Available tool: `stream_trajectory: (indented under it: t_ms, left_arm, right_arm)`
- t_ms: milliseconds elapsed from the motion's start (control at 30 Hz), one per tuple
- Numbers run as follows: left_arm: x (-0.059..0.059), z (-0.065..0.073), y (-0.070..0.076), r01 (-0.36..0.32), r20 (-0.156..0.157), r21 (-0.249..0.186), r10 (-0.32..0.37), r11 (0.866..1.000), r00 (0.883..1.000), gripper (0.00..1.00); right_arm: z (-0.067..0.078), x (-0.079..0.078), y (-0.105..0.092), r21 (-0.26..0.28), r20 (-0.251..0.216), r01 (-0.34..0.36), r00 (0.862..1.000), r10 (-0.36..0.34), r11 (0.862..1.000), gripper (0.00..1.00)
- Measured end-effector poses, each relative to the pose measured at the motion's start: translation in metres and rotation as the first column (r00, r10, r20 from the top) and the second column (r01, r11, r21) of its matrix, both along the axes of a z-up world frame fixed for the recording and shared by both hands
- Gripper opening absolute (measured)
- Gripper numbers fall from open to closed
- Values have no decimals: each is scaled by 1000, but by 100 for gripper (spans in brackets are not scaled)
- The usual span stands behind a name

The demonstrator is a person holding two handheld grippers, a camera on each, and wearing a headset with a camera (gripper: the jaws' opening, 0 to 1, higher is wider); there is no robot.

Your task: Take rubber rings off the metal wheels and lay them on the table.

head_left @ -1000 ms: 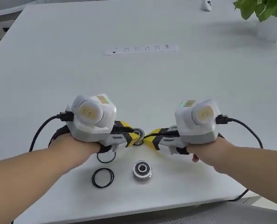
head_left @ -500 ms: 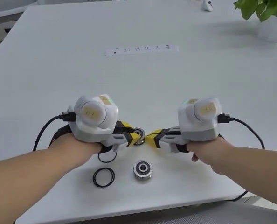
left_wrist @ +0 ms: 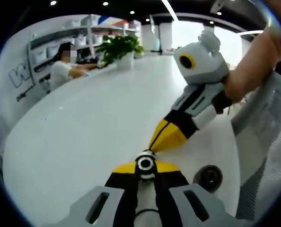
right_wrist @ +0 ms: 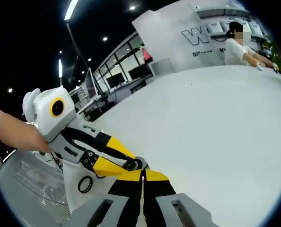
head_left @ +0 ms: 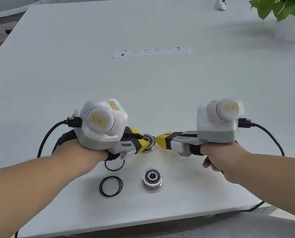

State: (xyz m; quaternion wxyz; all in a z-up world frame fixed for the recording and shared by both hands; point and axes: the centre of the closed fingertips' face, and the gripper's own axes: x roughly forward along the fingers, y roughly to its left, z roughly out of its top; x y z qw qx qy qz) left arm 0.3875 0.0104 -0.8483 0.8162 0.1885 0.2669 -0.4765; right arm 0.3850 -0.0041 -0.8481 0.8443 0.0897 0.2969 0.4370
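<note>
Stripping step. My left tool [head_left: 141, 144] clamped the metal wheel [left_wrist: 145, 162] over the near desk [head_left: 187, 74]. My right tool [head_left: 161, 140] was closed at its rim, rubber ring hold unclear. Next: pull rubber ring clear, lay it down.

A smooth, matt white table [head_left: 197, 84] bears a metal wheel [head_left: 152, 178] with a bright polished sheen and a dull black rubber ring [head_left: 100, 187], alongside the left gripper [head_left: 146, 144] and right gripper [head_left: 161, 141], both cased in satin white-grey plastic with yellow-and-black jaws.
</note>
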Motion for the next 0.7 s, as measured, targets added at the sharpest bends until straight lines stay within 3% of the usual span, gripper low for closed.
stream_trajectory:
  t_ms: [700]
  left_arm:
    - [-1,-1,-1,6,1,24,-6,1000,1000,12]
  right_arm:
    - [7,-11,13,39,-34,-33,999,35,999,0]
